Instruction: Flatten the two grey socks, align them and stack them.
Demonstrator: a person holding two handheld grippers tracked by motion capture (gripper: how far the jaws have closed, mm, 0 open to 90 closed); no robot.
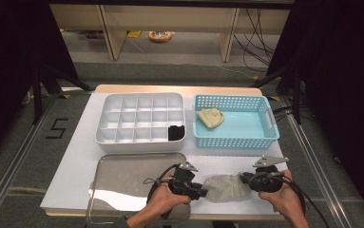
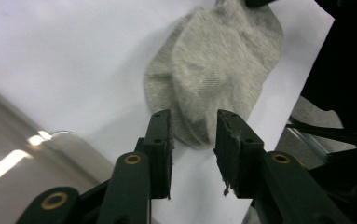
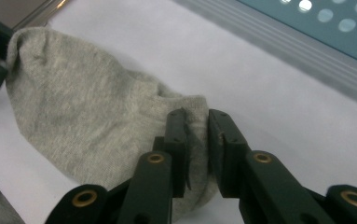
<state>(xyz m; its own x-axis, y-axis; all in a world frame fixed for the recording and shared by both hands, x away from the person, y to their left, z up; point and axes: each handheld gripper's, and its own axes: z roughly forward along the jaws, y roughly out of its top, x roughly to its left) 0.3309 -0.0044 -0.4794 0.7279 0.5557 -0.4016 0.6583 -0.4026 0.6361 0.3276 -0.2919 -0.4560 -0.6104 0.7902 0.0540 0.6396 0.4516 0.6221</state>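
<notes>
**Two grippers on one grey sock, right one clamped**

Grey sock [image 1: 227, 187] lies flat on the white table cover [image 1: 75, 166], near the front edge, between the two grippers and just right of the steel tray [image 1: 122, 166].

Right gripper [image 3: 197, 135]: jaws pinched together on the sock's end, fabric bunched between them. In the high view it sits at the sock's right end [image 1: 246, 179], held in the person's right hand [image 1: 284, 197].

Left gripper [image 2: 192, 133]: jaws apart, straddling the sock's near edge. Fabric sits in the gap, but the pads aren't pressing on it. In the high view it's at the sock's left end [image 1: 203, 192], left hand [image 1: 163, 202] over the tray's right corner.

Sock looks a bit rumpled in the middle, a fold running along it in the left gripper view [image 2: 213, 65].

Rest of table: white divided organiser [image 1: 141, 118] at back left, with a black item [image 1: 176, 132] in its front-right cell. Blue perforated basket [image 1: 236, 137] at back right, holding a folded yellowish cloth item [image 1: 210, 117] in its back-left corner. Basket wall runs just behind the sock in the right gripper view [image 3: 306, 37].
</notes>
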